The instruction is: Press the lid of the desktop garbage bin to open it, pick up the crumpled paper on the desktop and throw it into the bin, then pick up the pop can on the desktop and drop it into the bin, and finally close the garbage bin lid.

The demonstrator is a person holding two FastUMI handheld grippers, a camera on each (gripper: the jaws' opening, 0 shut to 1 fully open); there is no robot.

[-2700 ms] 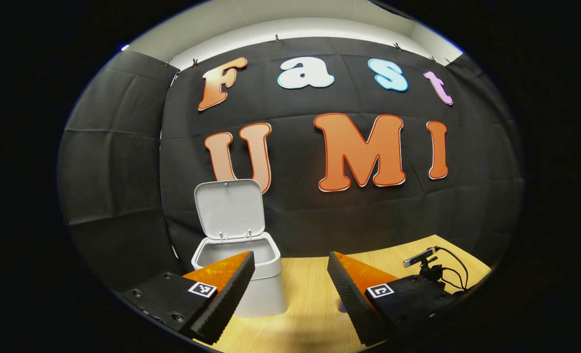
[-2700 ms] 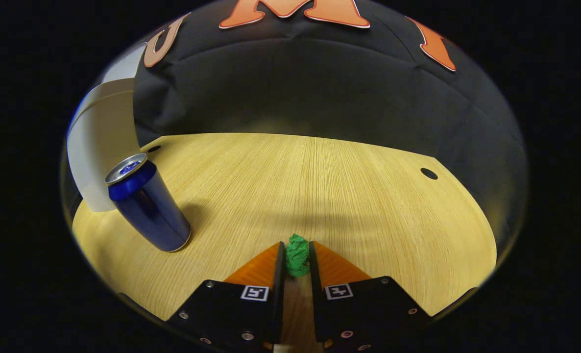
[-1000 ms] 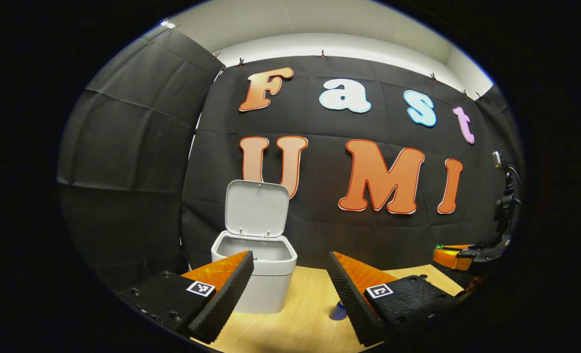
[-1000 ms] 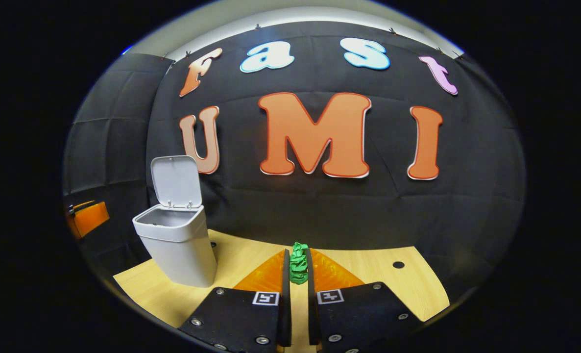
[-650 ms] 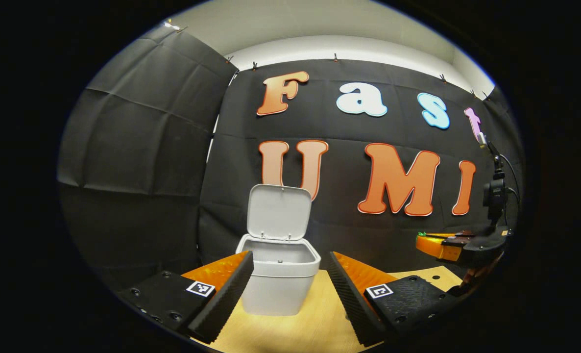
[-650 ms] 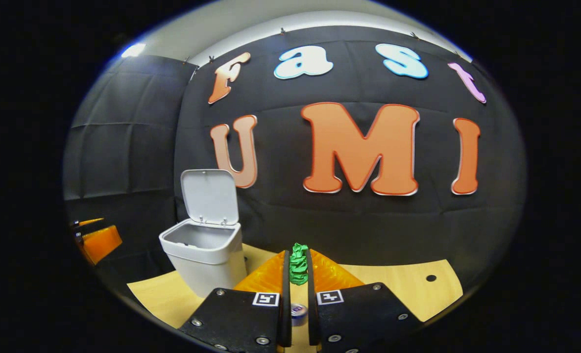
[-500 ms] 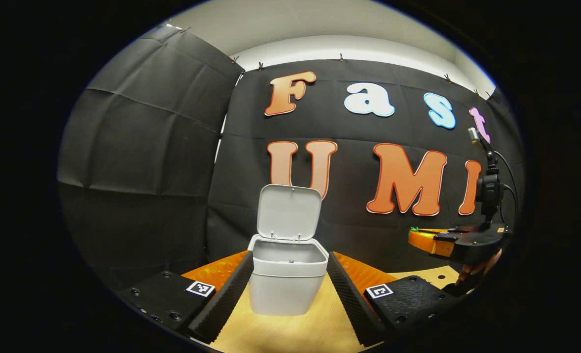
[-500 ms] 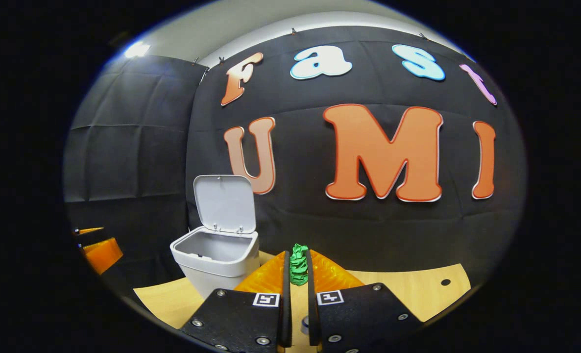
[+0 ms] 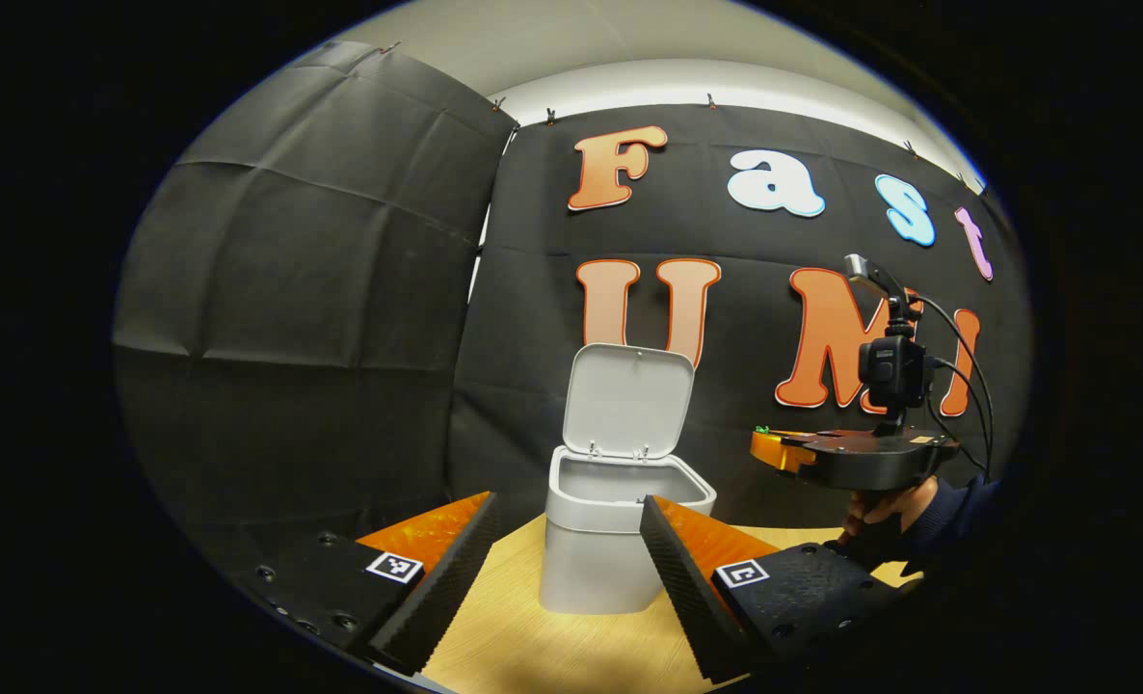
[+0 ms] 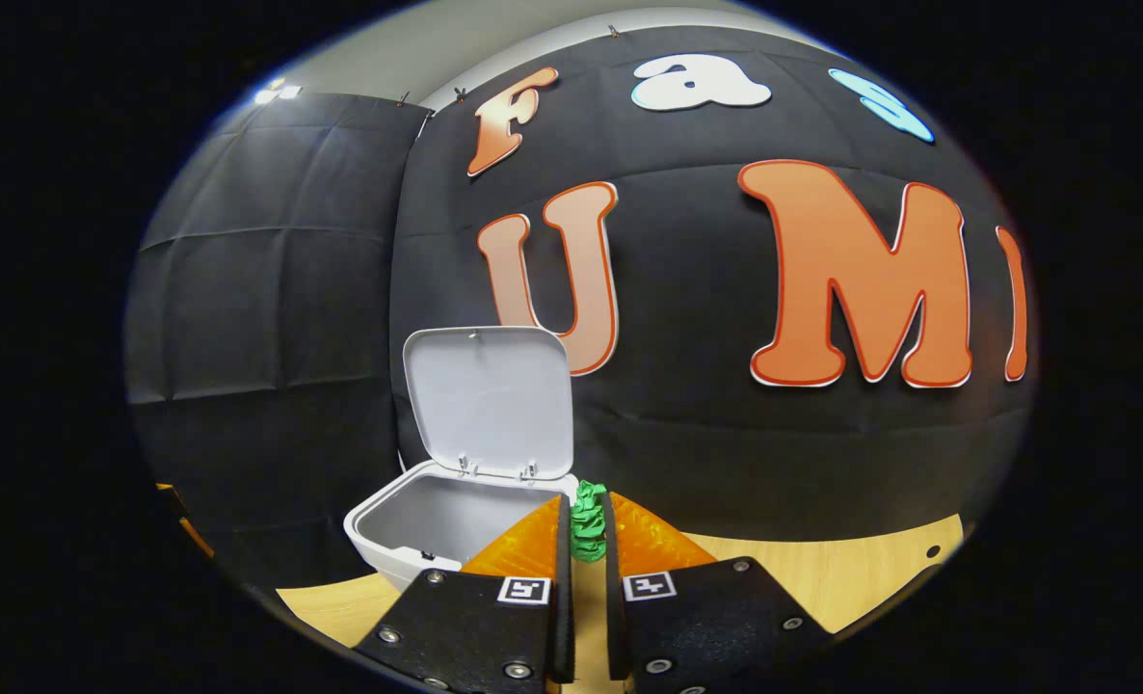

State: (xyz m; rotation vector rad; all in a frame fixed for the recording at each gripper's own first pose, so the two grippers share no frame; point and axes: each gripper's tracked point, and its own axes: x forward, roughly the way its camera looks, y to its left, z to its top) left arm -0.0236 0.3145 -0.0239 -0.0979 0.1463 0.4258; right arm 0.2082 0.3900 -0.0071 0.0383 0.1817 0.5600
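Observation:
A white garbage bin (image 9: pixel 600 540) stands on the wooden desk, its lid (image 9: pixel 627 400) raised upright at the back. In the right gripper view the bin (image 10: pixel 437 525) is close on the left, its lid (image 10: pixel 490 400) up. My right gripper (image 10: pixel 586 525) is shut on the green crumpled paper (image 10: pixel 588 520) and hangs in the air just right of the bin's rim. From the left gripper view, that right gripper (image 9: pixel 774 445) floats right of the bin at about lid-hinge height, held by a hand (image 9: pixel 885 506). My left gripper (image 9: pixel 567 549) is open, low in front of the bin.
The wooden desk (image 10: pixel 822 573) runs to the right with a small hole (image 10: pixel 934 552) near its far edge. Black cloth walls close the booth behind and left of the bin. A sleeve (image 9: pixel 952 511) shows at the right edge of the left gripper view.
My right gripper lifted the green paper off the desk and carried it leftward up to the bin's rim. My left gripper swung left, staying open. The blue can has left both views.

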